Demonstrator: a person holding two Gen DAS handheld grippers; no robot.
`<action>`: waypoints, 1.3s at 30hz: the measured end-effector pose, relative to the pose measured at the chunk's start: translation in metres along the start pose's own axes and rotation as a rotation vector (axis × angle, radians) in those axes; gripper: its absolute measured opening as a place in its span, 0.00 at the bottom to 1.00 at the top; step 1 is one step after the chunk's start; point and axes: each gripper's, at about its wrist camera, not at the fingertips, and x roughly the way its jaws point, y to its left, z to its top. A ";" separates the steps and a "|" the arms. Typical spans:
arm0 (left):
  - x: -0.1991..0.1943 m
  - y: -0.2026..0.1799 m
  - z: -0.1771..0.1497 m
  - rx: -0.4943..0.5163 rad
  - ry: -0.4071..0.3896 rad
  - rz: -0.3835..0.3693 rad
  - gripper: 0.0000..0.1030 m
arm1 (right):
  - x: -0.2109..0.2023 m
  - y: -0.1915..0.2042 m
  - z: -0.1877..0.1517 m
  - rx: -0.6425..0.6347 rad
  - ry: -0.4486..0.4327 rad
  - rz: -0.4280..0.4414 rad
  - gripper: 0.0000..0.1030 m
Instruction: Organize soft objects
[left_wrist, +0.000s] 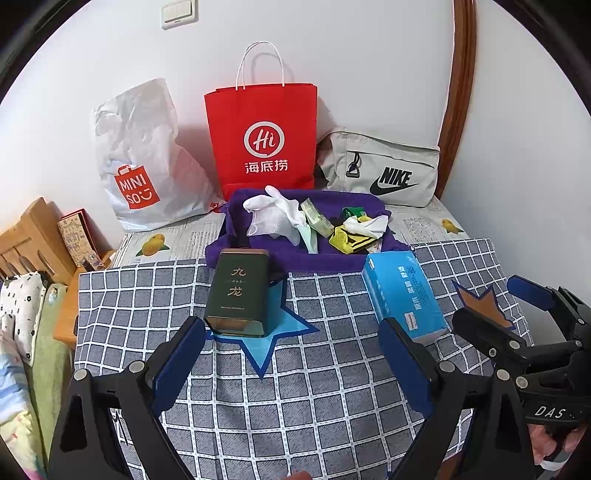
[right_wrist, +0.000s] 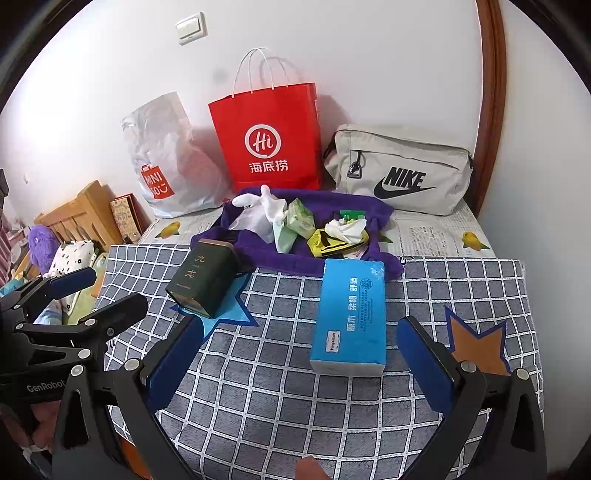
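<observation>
A purple cloth (left_wrist: 258, 254) (right_wrist: 258, 254) lies at the table's far side with soft items on it: white gloves (left_wrist: 277, 214) (right_wrist: 262, 206), green tissue packs (right_wrist: 299, 221), and a yellow mesh piece (left_wrist: 349, 238) (right_wrist: 325, 240) under crumpled white tissue (right_wrist: 347, 227). A blue tissue pack (left_wrist: 402, 291) (right_wrist: 351, 314) lies on the checked tablecloth (left_wrist: 295, 387). My left gripper (left_wrist: 291, 354) is open and empty, short of a dark green tea tin (left_wrist: 238, 291) (right_wrist: 201, 280). My right gripper (right_wrist: 299, 354) is open and empty, just before the blue pack; it also shows in the left wrist view (left_wrist: 495, 306).
A red paper bag (left_wrist: 262, 136), a white Miniso plastic bag (left_wrist: 140, 155) and a grey Nike pouch (left_wrist: 384, 170) stand against the back wall. A blue star (left_wrist: 266, 332) lies under the tin; an orange star (right_wrist: 476, 343) lies at right. Bedding and wooden furniture sit to the left.
</observation>
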 end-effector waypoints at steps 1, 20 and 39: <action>0.000 0.000 0.000 0.001 0.000 0.000 0.92 | 0.000 0.000 0.000 0.000 0.001 0.002 1.00; -0.001 0.003 0.000 0.001 0.006 0.003 0.92 | -0.002 0.001 -0.001 -0.001 0.000 0.002 1.00; -0.001 0.006 -0.001 0.004 0.009 0.009 0.92 | 0.002 0.003 0.000 0.002 0.006 0.002 1.00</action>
